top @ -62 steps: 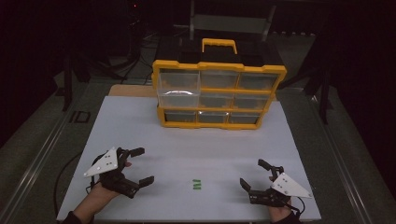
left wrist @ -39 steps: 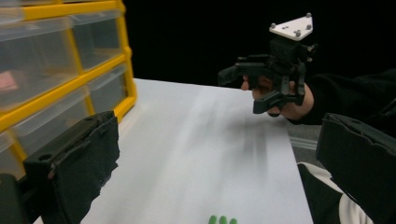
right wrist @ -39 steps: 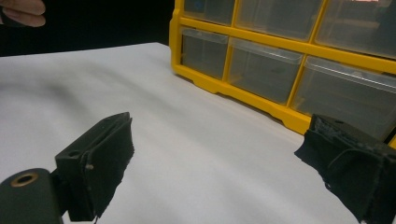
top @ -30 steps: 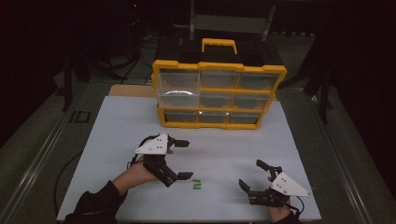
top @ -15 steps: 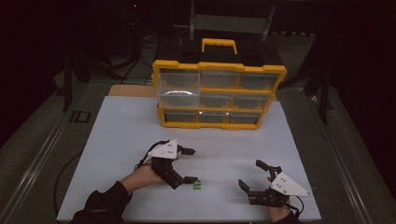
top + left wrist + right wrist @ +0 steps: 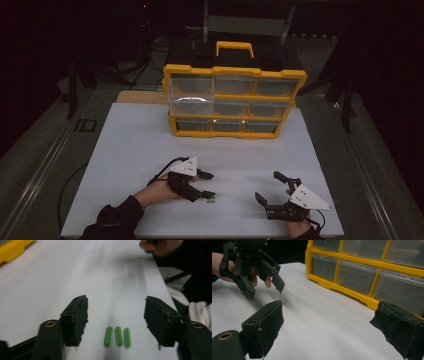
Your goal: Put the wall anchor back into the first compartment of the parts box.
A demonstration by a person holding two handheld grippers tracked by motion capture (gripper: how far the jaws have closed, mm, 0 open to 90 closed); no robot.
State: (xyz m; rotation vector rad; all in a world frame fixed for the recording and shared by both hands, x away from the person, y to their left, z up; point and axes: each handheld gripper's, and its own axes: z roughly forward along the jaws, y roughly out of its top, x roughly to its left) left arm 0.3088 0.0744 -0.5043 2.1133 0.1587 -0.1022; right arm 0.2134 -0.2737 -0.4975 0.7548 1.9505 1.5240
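- The left gripper (image 6: 209, 184) has swung in from the left edge of the white table (image 6: 130, 150) over the last couple of seconds, and now it hangs right over the green plugs (image 6: 211, 200).
- Jaws spread wide on that one, nothing in them; in the left gripper view the three green plugs (image 6: 117, 336) lie side by side on the table, squarely between the two black pads.
- To my eye that sets up a pinch: drop a touch, close, and the plugs come up.
- The right gripper (image 6: 275, 190) hasn't budged, parked near the front right edge, jaws also apart and empty.
- Behind them stands the yellow drawer cabinet (image 6: 234, 100), well apart from the plugs.
- Its top-left drawer (image 6: 192, 95) sticks out toward us; it looks clear and I can't make out anything inside.
- The other drawers sit flush; contents too dim to tell.
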